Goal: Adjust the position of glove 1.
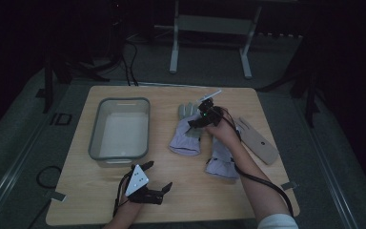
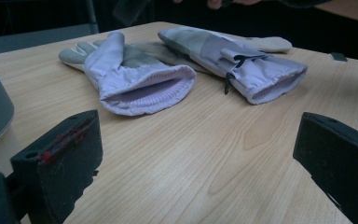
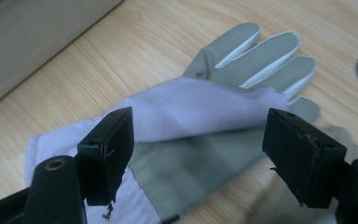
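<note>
Your right forearm is covering part of the second lilac fabric glove; the flat beige glove-shaped piece is lying half hidden behind it.

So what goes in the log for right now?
right gripper: open, over left glove | left gripper: open, idle near tub | second glove: on table

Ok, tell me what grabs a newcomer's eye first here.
The right gripper hovers, jaws open, over the left lilac glove at the table's middle. A second lilac glove lies beside it, and a clear bin sits at left. The left gripper waits open near the front edge.
</note>
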Action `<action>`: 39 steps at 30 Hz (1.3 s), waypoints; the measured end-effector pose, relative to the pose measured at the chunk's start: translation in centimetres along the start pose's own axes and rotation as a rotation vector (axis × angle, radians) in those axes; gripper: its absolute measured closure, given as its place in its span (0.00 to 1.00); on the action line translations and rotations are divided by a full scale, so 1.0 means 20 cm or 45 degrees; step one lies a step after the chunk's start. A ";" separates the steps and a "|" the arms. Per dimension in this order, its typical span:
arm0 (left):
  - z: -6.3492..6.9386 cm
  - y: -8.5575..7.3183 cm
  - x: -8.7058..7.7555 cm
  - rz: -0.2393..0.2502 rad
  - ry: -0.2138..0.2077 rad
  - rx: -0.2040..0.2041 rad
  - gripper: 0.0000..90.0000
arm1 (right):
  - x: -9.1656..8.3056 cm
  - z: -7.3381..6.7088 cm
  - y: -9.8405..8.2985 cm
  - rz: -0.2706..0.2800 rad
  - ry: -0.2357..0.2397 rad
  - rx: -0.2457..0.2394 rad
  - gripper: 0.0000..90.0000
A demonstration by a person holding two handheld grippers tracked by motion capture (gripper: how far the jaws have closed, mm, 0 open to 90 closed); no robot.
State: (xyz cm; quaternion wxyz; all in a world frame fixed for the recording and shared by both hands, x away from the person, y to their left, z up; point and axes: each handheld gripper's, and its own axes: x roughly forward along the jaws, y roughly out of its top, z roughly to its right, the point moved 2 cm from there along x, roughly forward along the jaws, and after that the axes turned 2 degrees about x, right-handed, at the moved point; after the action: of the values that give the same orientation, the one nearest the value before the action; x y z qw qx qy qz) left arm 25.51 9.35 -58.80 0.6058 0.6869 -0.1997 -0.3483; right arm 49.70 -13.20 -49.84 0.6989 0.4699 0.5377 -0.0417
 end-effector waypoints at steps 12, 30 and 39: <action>0.00 0.00 0.00 0.000 -0.005 0.000 0.02 | 0.23 -0.06 -0.06 -0.154 -0.029 -0.026 0.27; 0.00 0.00 0.00 -0.003 -0.004 -0.005 0.02 | 0.19 -0.10 -0.12 -0.144 -0.015 -0.063 0.98; 0.00 0.00 0.00 -0.004 0.001 -0.001 0.02 | -0.05 -0.20 -0.07 0.007 -0.013 -0.114 0.98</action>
State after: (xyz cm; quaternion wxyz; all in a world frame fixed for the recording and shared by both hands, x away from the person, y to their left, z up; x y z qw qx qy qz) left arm 25.58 9.38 -58.79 0.6056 0.6871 -0.1983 -0.3490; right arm 45.64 -11.68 -49.82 0.7220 0.4395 0.5342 -0.0179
